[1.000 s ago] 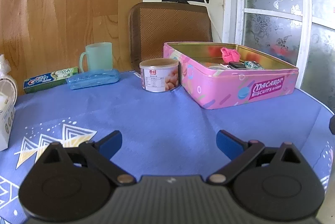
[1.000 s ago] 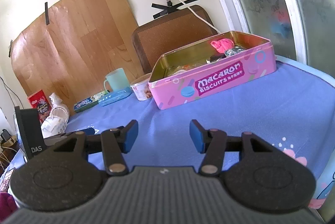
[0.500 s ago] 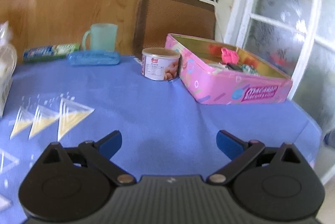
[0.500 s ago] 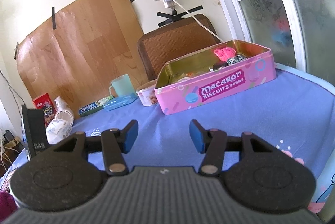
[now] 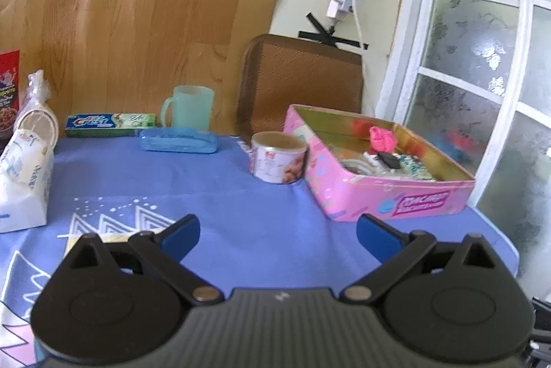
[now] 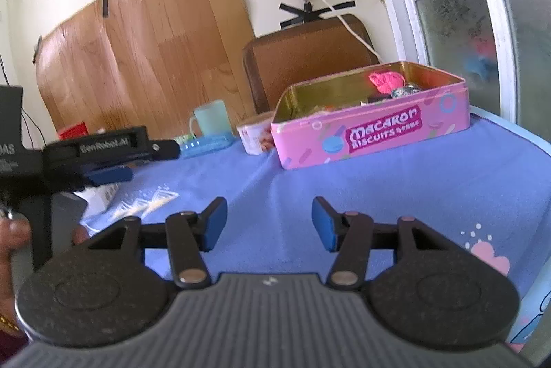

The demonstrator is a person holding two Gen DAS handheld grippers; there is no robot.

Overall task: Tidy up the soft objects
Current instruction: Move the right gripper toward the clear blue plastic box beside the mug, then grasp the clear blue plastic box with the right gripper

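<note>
A pink Macaron biscuit tin stands open at the far right of the blue tablecloth. A crumpled pink soft thing lies inside it among several small items. My left gripper hovers open over the cloth, well short of the tin, with nothing between its blue pads. My right gripper is open too, with a narrower gap, empty, pointing at the tin's front wall. The left gripper also shows from the side in the right wrist view, held by a hand.
A small white cup stands just left of the tin. Behind it lie a blue case, a toothpaste box and a green mug. White packets sit at the left edge. A brown chair is behind the table.
The left gripper rose and rolled, so more wall and the left packets show. In the right wrist view the left gripper and a hand came into sight at the left.
</note>
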